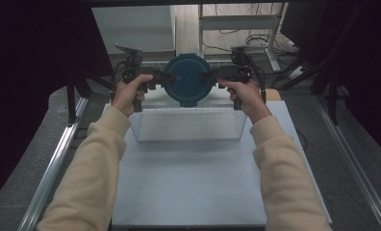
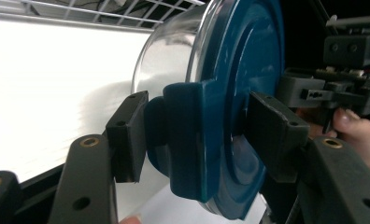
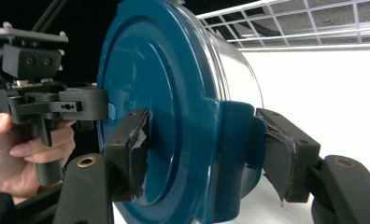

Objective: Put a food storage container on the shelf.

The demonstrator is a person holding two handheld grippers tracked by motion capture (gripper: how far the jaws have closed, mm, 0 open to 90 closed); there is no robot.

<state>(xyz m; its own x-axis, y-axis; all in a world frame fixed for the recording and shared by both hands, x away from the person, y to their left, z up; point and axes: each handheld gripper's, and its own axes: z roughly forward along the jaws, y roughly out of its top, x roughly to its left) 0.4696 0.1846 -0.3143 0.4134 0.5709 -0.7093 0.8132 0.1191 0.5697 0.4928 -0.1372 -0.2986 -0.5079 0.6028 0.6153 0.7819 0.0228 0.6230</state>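
Currently the lidded container (image 1: 188, 79) hangs in the air over the wire basket (image 1: 188, 126) at the tabletop's far edge. Clear bowl, blue lid — likely rigid, slick, breakable. Left gripper (image 2: 192, 135) and right gripper (image 3: 204, 149) each clamp a side latch tab — best hold.

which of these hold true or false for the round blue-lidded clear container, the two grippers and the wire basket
1. Both grippers clamp the round blue-lidded clear container: the left gripper and the right gripper on opposite side clips. True.
2. The container rests on the table. False: it is held up above the white wire basket.
3. The lid is red. False: dark blue.
4. The basket stands on a white board. True.
5. One hand is free. False: each hand holds a gripper.
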